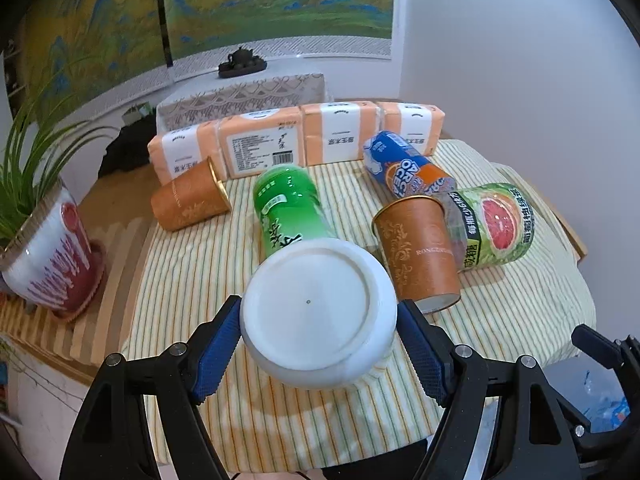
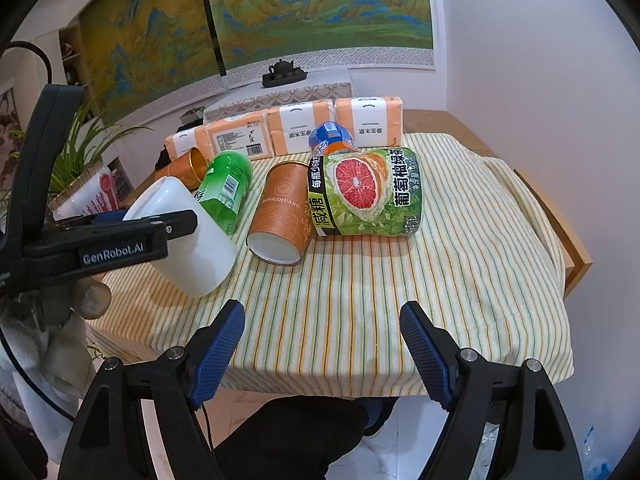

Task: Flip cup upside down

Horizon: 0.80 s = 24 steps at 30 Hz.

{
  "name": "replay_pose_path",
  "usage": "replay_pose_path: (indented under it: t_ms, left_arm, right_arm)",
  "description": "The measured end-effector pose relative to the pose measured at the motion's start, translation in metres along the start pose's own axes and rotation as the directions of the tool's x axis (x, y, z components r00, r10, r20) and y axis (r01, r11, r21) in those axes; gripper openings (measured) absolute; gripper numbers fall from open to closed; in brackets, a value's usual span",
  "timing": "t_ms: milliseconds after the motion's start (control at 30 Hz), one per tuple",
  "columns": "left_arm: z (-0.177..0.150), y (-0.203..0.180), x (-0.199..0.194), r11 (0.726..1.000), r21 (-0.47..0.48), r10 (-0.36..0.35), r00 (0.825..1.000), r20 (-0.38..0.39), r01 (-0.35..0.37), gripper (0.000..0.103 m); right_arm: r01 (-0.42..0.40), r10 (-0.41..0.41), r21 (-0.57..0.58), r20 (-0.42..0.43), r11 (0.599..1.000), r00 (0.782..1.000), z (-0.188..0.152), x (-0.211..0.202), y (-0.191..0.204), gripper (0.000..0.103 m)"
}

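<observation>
Pinching the white cup (image 1: 318,312) between its blue pads (image 1: 214,356), your left gripper (image 1: 320,344) holds it tilted above the striped cloth (image 1: 192,264), base toward the camera. Your right gripper (image 2: 322,344) hangs spread wide with nothing between its fingers; from there the cup (image 2: 192,236) sits at ten o'clock, an orange paper cup (image 2: 282,216) lying at twelve beside a grapefruit can (image 2: 364,192).

"GenRobot.AI" on left gripper (image 2: 120,216) (white lettering)
</observation>
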<state>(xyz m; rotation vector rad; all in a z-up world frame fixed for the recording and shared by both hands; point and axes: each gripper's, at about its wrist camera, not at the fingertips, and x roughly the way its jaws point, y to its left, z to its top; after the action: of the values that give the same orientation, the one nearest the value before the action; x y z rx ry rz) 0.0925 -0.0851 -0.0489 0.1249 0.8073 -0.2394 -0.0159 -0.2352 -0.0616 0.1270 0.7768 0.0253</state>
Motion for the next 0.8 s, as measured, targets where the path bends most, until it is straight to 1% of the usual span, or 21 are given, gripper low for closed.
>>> replay_pose_path:
  t_ms: [167,333,600,800]
  left_arm:
    - [-0.002,-0.008,-0.002,1.0,0.022,0.006,1.0,0.015,-0.007,0.08]
    - [-0.002,-0.013,0.001,1.0,0.023,-0.014,1.0,0.009,0.014,0.08]
    - [-0.003,-0.017,0.003,0.999,0.029,-0.025,0.999,0.021,0.025,0.08]
    - [-0.001,-0.02,0.001,0.998,0.047,-0.053,0.998,0.031,0.051,0.08]
  right_arm:
    - [0.006,-0.006,-0.001,0.006,1.0,1.0,-0.001,-0.002,0.0,0.077]
    - [0.014,-0.014,0.002,0.009,1.0,1.0,-0.002,-0.004,-0.002,0.077]
    - [0.027,-0.028,0.013,0.01,1.0,1.0,-0.002,-0.006,-0.007,0.077]
    - [0.029,-0.029,0.017,0.007,0.999,1.0,-0.002,-0.006,-0.008,0.077]
